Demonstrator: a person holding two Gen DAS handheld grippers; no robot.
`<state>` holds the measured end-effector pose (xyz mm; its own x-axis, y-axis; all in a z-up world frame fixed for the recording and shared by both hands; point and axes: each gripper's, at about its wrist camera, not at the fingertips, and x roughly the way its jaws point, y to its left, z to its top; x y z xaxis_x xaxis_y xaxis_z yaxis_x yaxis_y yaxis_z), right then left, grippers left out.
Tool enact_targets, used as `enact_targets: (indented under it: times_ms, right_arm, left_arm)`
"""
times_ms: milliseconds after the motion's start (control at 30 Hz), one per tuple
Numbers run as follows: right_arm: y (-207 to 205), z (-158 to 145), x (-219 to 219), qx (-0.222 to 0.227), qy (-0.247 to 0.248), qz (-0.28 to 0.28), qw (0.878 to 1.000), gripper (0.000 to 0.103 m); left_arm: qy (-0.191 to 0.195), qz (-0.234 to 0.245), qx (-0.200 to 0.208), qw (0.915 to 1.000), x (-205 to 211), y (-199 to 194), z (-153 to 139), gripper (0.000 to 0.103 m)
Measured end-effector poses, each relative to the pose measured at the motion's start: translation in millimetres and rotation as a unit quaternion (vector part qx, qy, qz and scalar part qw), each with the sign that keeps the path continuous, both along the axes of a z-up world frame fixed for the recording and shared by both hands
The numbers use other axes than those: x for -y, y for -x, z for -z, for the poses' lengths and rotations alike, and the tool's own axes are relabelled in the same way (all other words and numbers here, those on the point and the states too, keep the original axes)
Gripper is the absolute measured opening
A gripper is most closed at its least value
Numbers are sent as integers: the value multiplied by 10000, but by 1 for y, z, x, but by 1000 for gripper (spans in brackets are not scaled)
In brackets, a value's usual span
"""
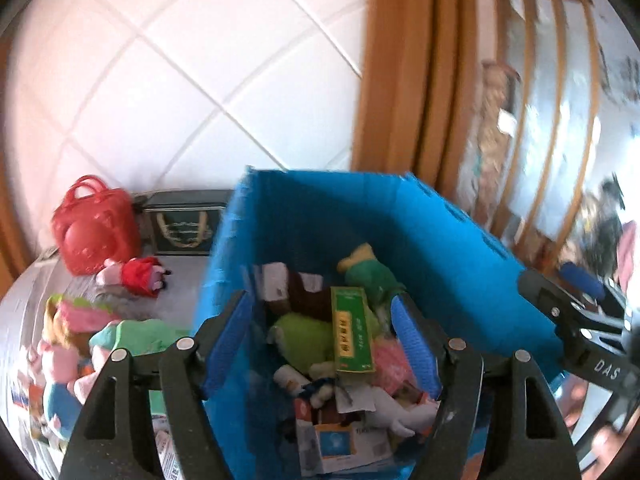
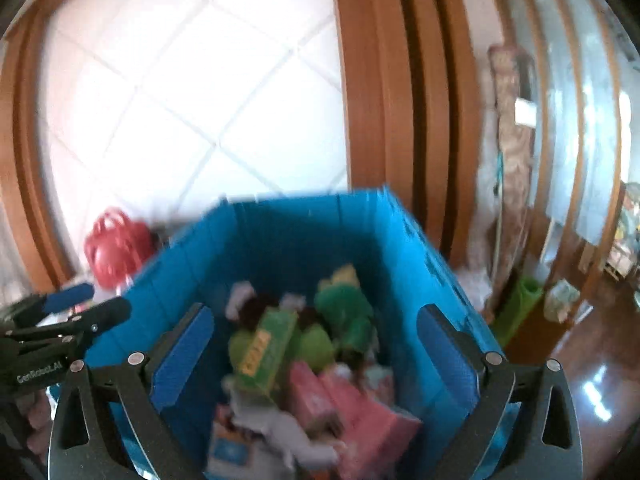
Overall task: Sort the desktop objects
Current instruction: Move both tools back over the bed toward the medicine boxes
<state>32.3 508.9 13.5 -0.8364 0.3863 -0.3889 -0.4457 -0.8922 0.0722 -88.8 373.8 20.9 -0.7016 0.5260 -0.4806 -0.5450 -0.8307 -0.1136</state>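
A blue folding bin [image 1: 360, 216] stands right under both grippers, filled with plush toys and cartons. A green carton [image 1: 352, 328] lies on top in the middle, beside a green plush [image 1: 368, 276] and a white plush [image 1: 392, 408]. My left gripper [image 1: 320, 340] hovers over the bin's left half, open, with nothing between its blue pads. My right gripper [image 2: 316, 356] hangs over the same bin [image 2: 304, 232], open wide and empty, above the green carton [image 2: 268, 344] and a pink carton [image 2: 352, 408]. Each gripper shows at the edge of the other's view.
Left of the bin, on a grey tabletop [image 1: 188, 276], stand a red toy bag [image 1: 94, 226], a dark box [image 1: 180, 228], a small red-dressed pig plush [image 1: 136, 276] and a heap of soft toys [image 1: 80, 340]. A tiled wall and a wooden door frame [image 1: 400, 80] rise behind.
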Motion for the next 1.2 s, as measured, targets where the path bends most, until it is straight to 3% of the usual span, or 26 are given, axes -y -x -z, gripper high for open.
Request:
enact_targets:
  times_ms: [100, 267, 400, 667, 833, 933, 1133, 1200]
  right_arm:
    - [3, 6, 14, -369, 171, -293, 9987, 103]
    - [26, 5, 45, -507, 435, -1176, 9908, 103]
    - [40, -3, 83, -756, 502, -1756, 9803, 103]
    - [75, -6, 183, -685, 214, -2337, 9697, 103]
    - [106, 9, 246, -340, 96, -2399, 9702, 103]
    - [121, 28, 276, -4, 77, -2354, 9719, 103]
    - [151, 104, 315, 961, 467, -2020, 9735, 103]
    - [161, 141, 319, 1449, 675, -1771, 9711, 103]
  left_arm:
    - [-14, -257, 0, 9997, 26, 3, 4, 76]
    - [101, -1015, -158, 9947, 86, 15, 16, 76]
    - [199, -1690, -36, 9854, 146, 35, 34, 76]
    - [278, -2753, 573, 9592, 310, 63, 84, 76]
    - [801, -3379, 829, 9341, 416, 82, 123, 76]
    - [1077, -3631, 1220, 9174, 484, 95, 161, 76]
    - [1386, -3665, 2001, 8980, 568, 121, 245, 76]
    - [1407, -3585, 2172, 8969, 581, 129, 265, 76]
